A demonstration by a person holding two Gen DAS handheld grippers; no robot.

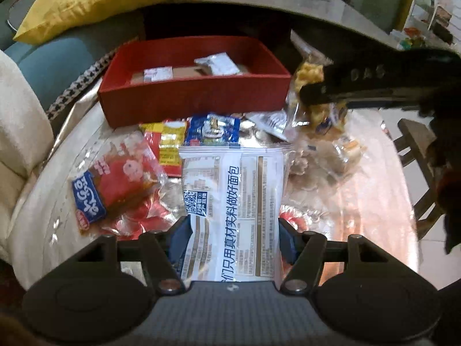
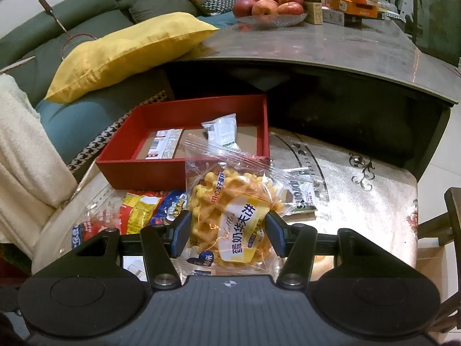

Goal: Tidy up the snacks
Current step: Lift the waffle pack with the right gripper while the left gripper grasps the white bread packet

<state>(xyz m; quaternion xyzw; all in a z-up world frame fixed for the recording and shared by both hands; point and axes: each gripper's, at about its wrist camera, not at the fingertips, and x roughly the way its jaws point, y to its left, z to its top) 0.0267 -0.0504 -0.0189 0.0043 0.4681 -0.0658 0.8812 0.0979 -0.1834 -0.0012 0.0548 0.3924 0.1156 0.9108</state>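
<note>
Gripping waffle bag [image 2: 230, 219], bread packet [image 1: 233, 201].

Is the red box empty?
No, the red box already holds two packets on its cardboard floor.

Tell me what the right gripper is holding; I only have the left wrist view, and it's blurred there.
Observer: The right gripper is shut on a clear bag of yellow waffles.
Operator: What is beyond the red box, past its far wall?
Observer: A long grey table carrying a glass dish of apples.
Operator: Anything on the round table right of that waffle bag?
Observer: A small dark-printed sachet lies flat beside it.
</note>
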